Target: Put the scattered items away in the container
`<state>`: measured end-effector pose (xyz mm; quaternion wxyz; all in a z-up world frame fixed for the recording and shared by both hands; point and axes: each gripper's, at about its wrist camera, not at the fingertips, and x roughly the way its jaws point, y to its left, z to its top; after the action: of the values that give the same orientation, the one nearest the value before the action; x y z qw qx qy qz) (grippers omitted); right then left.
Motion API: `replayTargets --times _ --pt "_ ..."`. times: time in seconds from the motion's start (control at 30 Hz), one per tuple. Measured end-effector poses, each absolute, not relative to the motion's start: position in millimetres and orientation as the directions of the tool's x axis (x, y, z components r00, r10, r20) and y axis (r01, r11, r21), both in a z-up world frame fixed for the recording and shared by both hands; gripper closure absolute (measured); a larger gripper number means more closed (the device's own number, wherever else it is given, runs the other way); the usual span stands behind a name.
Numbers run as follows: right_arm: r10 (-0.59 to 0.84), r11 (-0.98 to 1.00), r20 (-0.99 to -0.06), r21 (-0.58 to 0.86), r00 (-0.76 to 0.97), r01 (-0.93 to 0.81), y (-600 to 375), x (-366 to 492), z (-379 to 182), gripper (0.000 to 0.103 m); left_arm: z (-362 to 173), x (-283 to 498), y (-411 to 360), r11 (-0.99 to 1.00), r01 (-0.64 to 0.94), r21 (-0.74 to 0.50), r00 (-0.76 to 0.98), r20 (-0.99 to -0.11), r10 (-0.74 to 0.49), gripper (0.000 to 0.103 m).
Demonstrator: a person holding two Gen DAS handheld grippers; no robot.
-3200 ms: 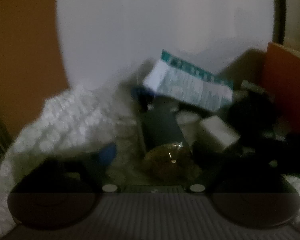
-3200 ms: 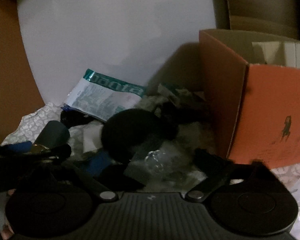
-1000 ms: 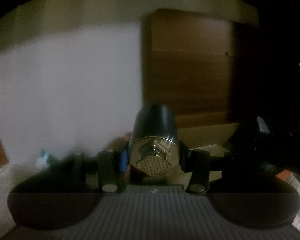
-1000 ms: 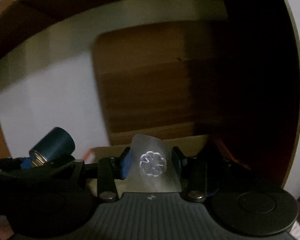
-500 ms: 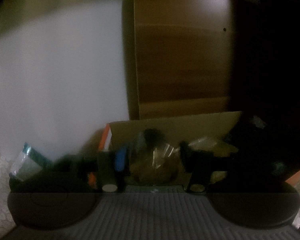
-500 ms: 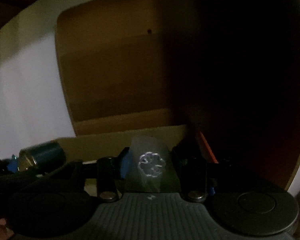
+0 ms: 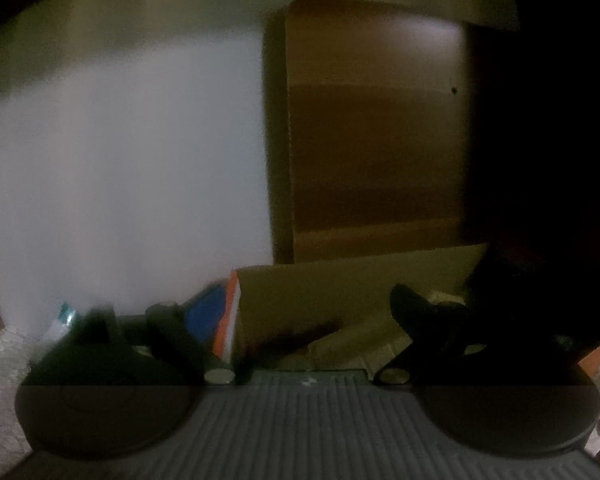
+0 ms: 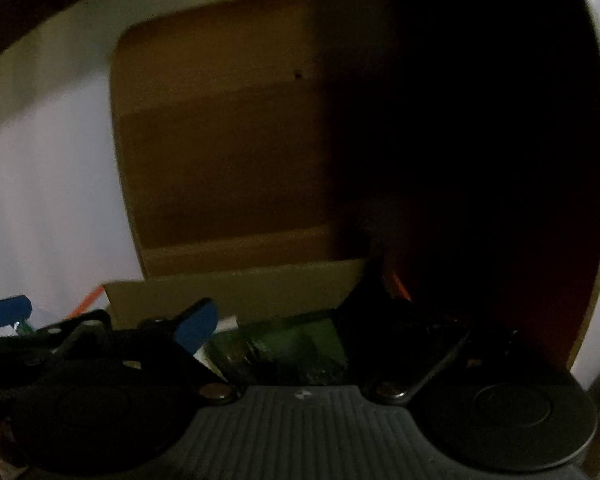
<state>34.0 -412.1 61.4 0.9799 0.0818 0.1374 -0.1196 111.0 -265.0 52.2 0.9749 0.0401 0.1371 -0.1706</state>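
Presently, findings as observed:

Lighting: dim in both wrist views; fine detail is lost to blur.

Left gripper [image 7: 300, 316]: fingers spread wide apart, nothing between them. Its blue pad [image 7: 204, 316] shows on the left finger, against the orange edge of the box.

Right gripper [image 8: 324, 328]: fingers also spread apart, empty. A blue pad [image 8: 194, 324] is visible on its left finger; the right finger is lost in shadow.

Cardboard box [image 7: 340, 292]: the container, open at the top, directly ahead of both grippers. Orange outer face, plain brown inside wall. Both grippers sit at its opening.

Box contents: dark shapes on the floor of the box in the left view; a greenish, glossy item [image 8: 300, 344] lies just below the right gripper. Neither can be identified.

Packet [image 7: 60, 324]: white with a teal band, outside the box at far left on a pale textured surface [image 7: 0, 360].

Writing and labels: none readable; the packet's print is too blurred, and only a small pale mark shows on each gripper body.

Background: white wall [image 7: 120, 180] and a brown wooden panel [image 7: 376, 140] behind the box.
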Motion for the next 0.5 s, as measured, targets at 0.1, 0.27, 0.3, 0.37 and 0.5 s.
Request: replayTargets --times 0.1,0.27,0.3,0.37,0.5 --pt "-0.208 0.961 -0.261 0.126 0.943 0.247 -401 22 73 0.009 61 100 -249 0.941 0.338 0.018 0.911 -0.258 -0.323 0.011" --pt "-0.171 0.971 -0.219 0.127 0.961 0.202 -368 6 87 0.009 68 90 -202 0.956 0.294 0.016 0.933 -0.223 -0.283 0.007" --pt "-0.154 0.975 -0.212 0.129 0.965 0.184 -359 3 89 0.008 68 89 -189 0.961 0.276 0.023 0.940 -0.218 -0.264 0.007" --pt "-0.122 0.980 -0.201 0.129 0.972 0.150 -338 -2 91 0.008 64 87 -164 0.969 0.243 0.043 0.950 -0.212 -0.228 0.007" --pt "-0.040 0.989 -0.191 0.131 0.981 0.066 -289 -15 85 0.008 46 86 -114 0.976 0.191 0.101 0.963 -0.213 -0.166 0.006"
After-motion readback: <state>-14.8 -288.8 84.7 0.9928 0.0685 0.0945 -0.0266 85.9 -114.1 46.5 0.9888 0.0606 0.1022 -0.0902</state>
